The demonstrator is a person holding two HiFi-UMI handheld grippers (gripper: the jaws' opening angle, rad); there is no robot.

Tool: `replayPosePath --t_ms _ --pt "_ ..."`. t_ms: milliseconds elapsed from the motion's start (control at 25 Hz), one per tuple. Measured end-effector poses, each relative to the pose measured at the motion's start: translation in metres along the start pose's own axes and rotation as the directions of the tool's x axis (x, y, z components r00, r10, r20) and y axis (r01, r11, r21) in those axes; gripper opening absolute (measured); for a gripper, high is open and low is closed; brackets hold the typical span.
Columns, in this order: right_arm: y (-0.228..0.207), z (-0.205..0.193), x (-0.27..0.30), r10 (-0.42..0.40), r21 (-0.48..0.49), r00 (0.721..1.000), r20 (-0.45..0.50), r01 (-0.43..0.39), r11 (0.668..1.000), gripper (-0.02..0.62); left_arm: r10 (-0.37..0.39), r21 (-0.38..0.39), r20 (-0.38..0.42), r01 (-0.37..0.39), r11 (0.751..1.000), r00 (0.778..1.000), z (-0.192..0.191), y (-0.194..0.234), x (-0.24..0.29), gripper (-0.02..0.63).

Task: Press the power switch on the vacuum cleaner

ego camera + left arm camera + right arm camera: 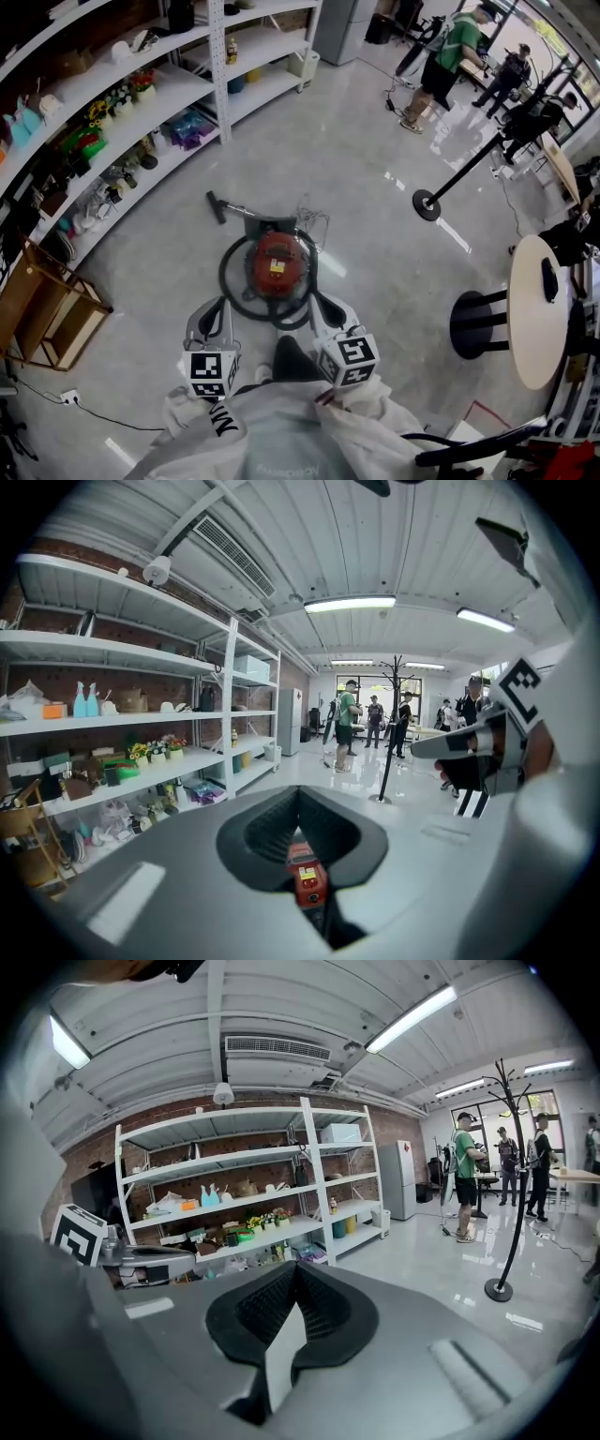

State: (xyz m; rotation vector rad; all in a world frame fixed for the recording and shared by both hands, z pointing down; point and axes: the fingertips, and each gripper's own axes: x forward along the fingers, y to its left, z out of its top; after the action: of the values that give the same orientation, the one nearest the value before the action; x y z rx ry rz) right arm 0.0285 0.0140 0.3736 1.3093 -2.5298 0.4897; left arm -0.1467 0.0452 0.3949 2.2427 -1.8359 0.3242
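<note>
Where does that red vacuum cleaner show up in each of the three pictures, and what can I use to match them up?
Head view: the vacuum cleaner sits at the centre of the picture.
Left gripper view: low centre, only a small red sliver.
Right gripper view: not in it.
Shared landmark: the person in the green shirt, standing far across the room in all three.

White sleeves (pixel 202 427), 2 grey tools (pixel 214 314) (pixel 326 309) (marker cubes (pixel 212 373))
</note>
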Motion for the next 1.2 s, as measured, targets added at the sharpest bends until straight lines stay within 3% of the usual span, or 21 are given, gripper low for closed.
replayPosePath --t_ms 600,1200 --pt "-0.035 0.001 0.034 0.022 0.018 0.998 -0.059 -0.021 1.0 0.0 0.016 -0.015 -0.068 -0.017 1.0 0.998 -0.002 0.004 0.046 0.0" --pt "-0.09 0.026 0.075 0.055 0.045 0.998 -0.043 -0.053 0.998 0.0 0.055 0.019 -0.076 -0.054 0.998 0.996 0.029 -0.005 0.104 0.0"
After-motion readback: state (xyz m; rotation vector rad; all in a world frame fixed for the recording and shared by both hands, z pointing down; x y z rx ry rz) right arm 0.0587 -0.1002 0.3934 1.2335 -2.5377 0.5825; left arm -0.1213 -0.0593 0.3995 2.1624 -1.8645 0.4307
